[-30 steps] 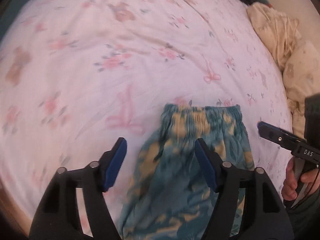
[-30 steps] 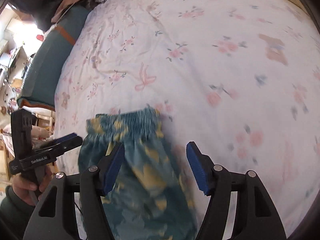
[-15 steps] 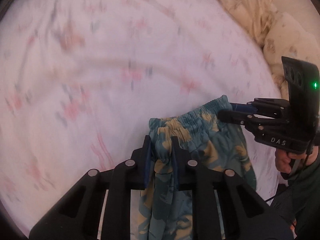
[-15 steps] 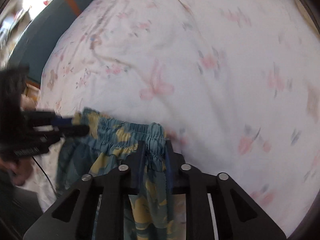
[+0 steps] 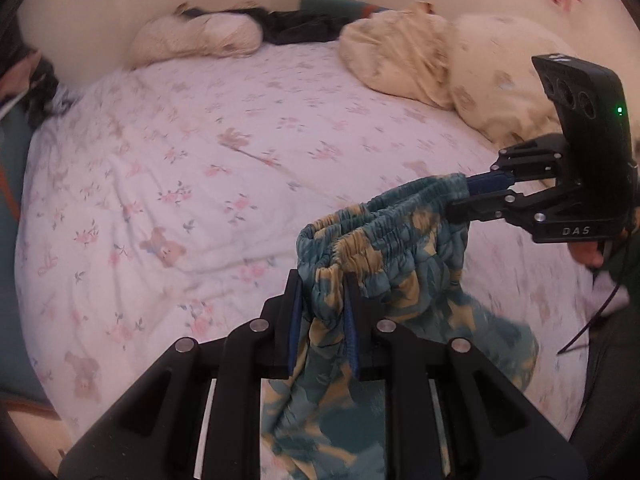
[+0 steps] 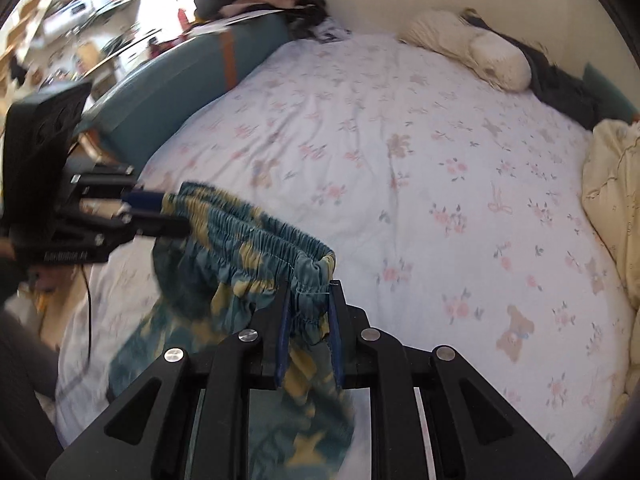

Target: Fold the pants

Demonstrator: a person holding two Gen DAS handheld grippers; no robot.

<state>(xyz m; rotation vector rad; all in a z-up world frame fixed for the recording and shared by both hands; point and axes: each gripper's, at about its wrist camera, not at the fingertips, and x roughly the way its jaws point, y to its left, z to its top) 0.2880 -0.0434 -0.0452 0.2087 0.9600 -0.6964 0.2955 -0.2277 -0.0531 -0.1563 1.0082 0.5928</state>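
The pants (image 5: 400, 264) are teal with yellow patches and an elastic waistband. My left gripper (image 5: 322, 320) is shut on one end of the waistband. My right gripper (image 6: 308, 324) is shut on the other end; it also shows in the left wrist view (image 5: 468, 192). The left gripper shows in the right wrist view (image 6: 160, 212). The waistband (image 6: 256, 236) hangs stretched between both grippers above the bed. The legs (image 6: 224, 360) hang down toward the sheet, blurred.
The bed (image 5: 200, 160) has a white floral sheet with bear prints. Cream pillows and bedding (image 5: 432, 60) lie at the far right, a cream bundle (image 5: 200, 38) and dark clothes (image 5: 300, 26) by the wall. A teal footboard (image 6: 180, 80) borders the bed.
Both grippers closed on the waistband ends and lifted the pants off the sheet. The views tilted up toward the wall.
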